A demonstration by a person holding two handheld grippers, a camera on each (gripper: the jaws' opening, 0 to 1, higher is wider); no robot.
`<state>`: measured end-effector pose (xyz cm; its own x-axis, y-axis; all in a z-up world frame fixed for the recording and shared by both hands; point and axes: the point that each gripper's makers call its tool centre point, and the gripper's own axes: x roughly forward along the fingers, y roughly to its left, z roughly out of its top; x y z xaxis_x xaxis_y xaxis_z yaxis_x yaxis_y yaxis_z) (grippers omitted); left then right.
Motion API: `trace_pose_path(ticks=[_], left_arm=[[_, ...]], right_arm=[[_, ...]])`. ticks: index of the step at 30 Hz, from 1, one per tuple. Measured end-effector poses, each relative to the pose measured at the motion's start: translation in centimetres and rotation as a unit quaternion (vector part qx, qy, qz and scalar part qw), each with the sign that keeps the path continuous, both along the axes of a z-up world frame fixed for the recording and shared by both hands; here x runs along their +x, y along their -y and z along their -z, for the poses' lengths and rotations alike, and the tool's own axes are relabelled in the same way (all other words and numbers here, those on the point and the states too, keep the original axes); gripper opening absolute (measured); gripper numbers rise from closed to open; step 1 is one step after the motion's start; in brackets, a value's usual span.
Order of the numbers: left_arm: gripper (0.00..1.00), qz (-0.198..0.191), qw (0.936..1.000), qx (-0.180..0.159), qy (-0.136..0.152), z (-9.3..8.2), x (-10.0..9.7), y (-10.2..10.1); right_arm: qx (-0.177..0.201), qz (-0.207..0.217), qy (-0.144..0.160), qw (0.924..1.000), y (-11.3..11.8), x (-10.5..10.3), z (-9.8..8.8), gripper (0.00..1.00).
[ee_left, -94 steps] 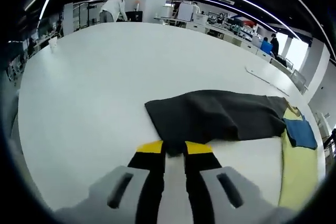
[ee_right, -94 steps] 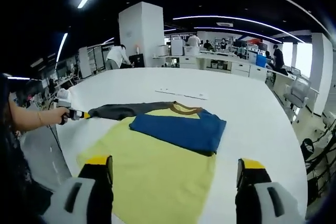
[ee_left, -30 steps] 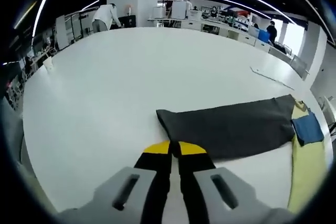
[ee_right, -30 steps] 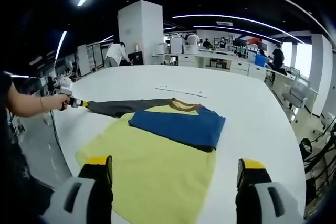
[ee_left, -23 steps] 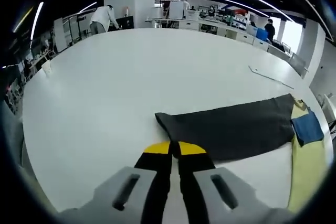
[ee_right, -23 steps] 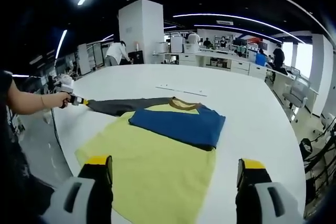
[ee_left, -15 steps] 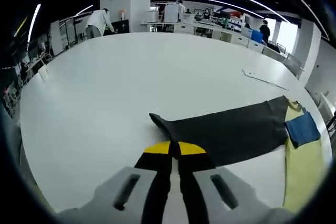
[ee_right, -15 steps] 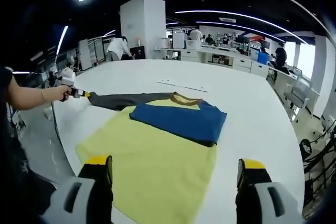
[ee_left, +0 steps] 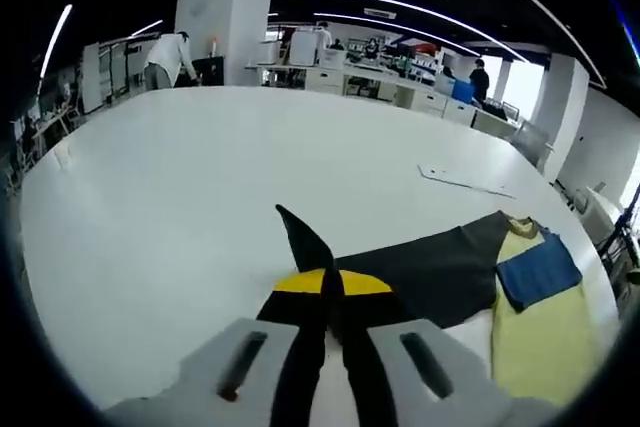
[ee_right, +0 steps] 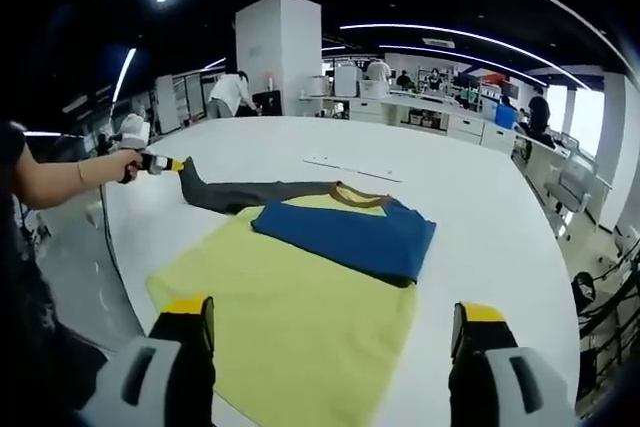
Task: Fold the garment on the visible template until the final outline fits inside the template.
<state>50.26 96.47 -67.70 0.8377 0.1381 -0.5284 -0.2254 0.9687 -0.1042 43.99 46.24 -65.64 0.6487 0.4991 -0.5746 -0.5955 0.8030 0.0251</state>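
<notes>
The left claw (ee_left: 331,285) is pinching the dark sleeve (ee_left: 420,269) end, lifting it off the white tabletop (ee_left: 200,177). The right claw (ee_right: 335,332) is hovering with jaws wide apart; just ahead, the yellow garment (ee_right: 290,307) is lying flat, its blue sleeve (ee_right: 350,237) folded across

Yellow garment (ee_right: 300,317) spread flat on the surface.
Its blue sleeve (ee_right: 345,237) lies folded across the chest; the dark grey sleeve (ee_right: 250,193) stretches out, cuff lifted.
</notes>
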Motion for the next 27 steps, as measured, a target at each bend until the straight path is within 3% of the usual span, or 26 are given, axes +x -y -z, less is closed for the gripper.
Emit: trace_pose_path(ticks=[13,20,27], left_arm=[[0.00,0.064,0.9975,0.001,0.029,-2.8,2.4,5.0],[0.00,0.086,0.9958,0.000,0.034,-3.4,3.5,6.9],[0.00,0.124,0.9916,0.000,0.038,-4.0,4.9,10.4]], right_arm=[[-0.003,-0.020,-0.008,0.9998,-0.7,-0.7,0.5,0.99],[-0.002,-0.026,-0.008,0.9996,-0.9,-1.0,0.8,0.99],[-0.005,-0.030,-0.013,0.9995,-1.2,-1.2,1.1,0.99]])
